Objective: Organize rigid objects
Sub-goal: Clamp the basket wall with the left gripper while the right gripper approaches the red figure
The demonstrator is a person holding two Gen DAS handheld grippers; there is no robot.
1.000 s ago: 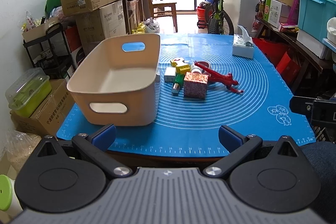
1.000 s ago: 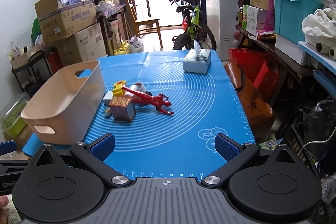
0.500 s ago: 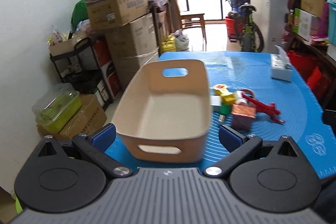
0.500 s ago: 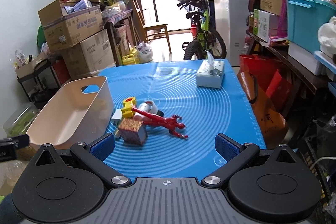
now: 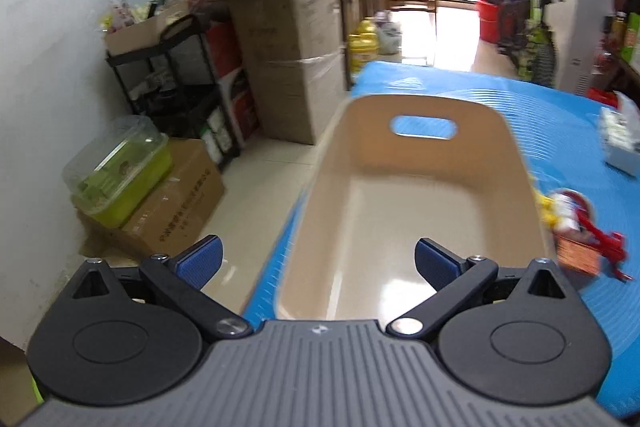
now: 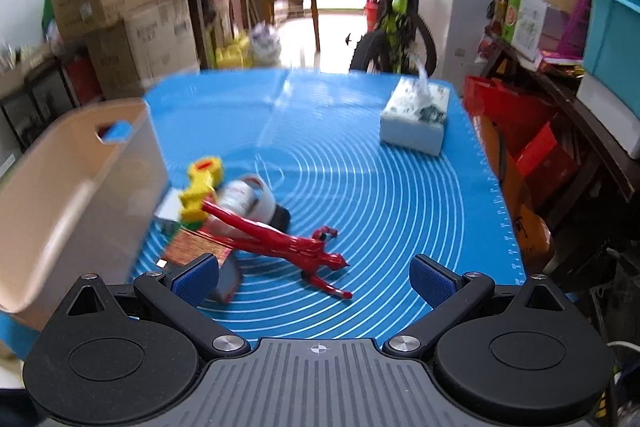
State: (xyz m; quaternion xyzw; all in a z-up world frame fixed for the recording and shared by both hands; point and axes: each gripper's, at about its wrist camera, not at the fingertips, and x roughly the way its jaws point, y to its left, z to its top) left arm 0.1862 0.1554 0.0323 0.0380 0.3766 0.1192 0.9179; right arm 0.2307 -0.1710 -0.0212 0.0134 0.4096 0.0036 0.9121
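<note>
A beige plastic basket (image 5: 420, 195) with handle slots stands empty on the left of the blue mat (image 6: 360, 163). My left gripper (image 5: 318, 263) is open, over the basket's near left corner. Right of the basket lies a pile: a red toy figure (image 6: 280, 239), a yellow toy (image 6: 200, 183), a white canister (image 6: 248, 199) and an orange-patterned box (image 6: 196, 247). The pile also shows at the right edge of the left wrist view (image 5: 580, 235). My right gripper (image 6: 314, 277) is open and empty, low over the mat just in front of the red figure.
A tissue box (image 6: 416, 123) sits at the mat's far right. Stacked cardboard boxes (image 5: 288, 27), a black rack (image 5: 172, 83) and a green-lidded container (image 5: 120, 179) stand left of the table. A bicycle (image 6: 396, 19) and shelves (image 6: 560, 67) stand behind and right.
My left gripper has swung left and forward, now over the basket's near corner. My right gripper has moved forward and down toward the pile of objects.
</note>
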